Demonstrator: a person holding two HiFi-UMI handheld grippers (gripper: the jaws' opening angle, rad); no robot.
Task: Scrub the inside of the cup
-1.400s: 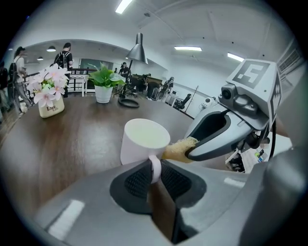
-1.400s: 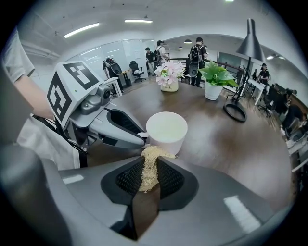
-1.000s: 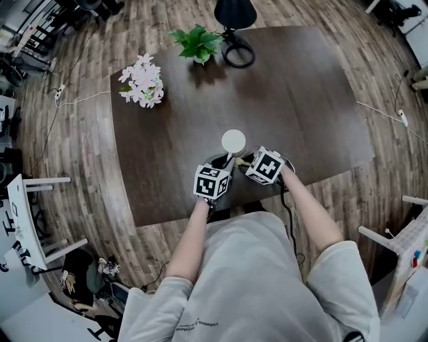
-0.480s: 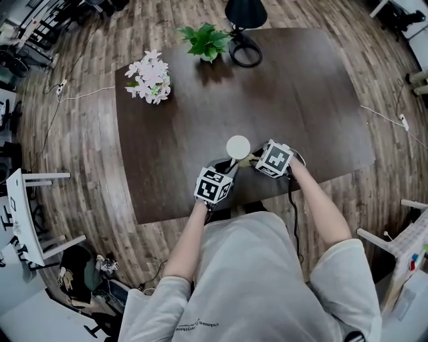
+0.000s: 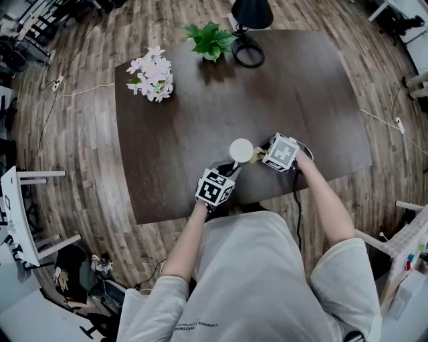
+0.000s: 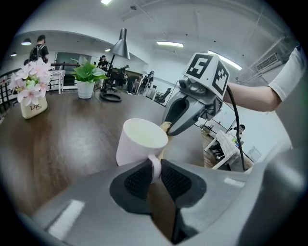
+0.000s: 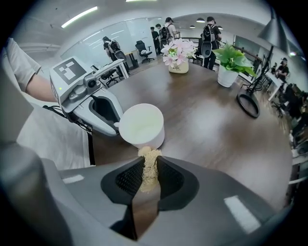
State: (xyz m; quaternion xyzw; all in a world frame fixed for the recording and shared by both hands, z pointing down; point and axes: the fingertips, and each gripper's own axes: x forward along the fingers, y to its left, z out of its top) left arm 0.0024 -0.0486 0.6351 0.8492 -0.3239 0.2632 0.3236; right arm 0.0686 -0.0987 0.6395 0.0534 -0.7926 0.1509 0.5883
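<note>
Left gripper and right gripper both closed, low over near edge of table. Cup upright there, mouth up. Left jaws clamp its handle; I judge this steadies it for scrubbing. Right jaws pinch scrubber, tuft forward, at cup's outer wall, not yet inside.

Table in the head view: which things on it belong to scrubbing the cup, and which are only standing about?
For the job: cup, its handle in the left gripper; fibre scrubber in the right gripper.
Standing about: pink flowers, green plant, black lamp.
</note>
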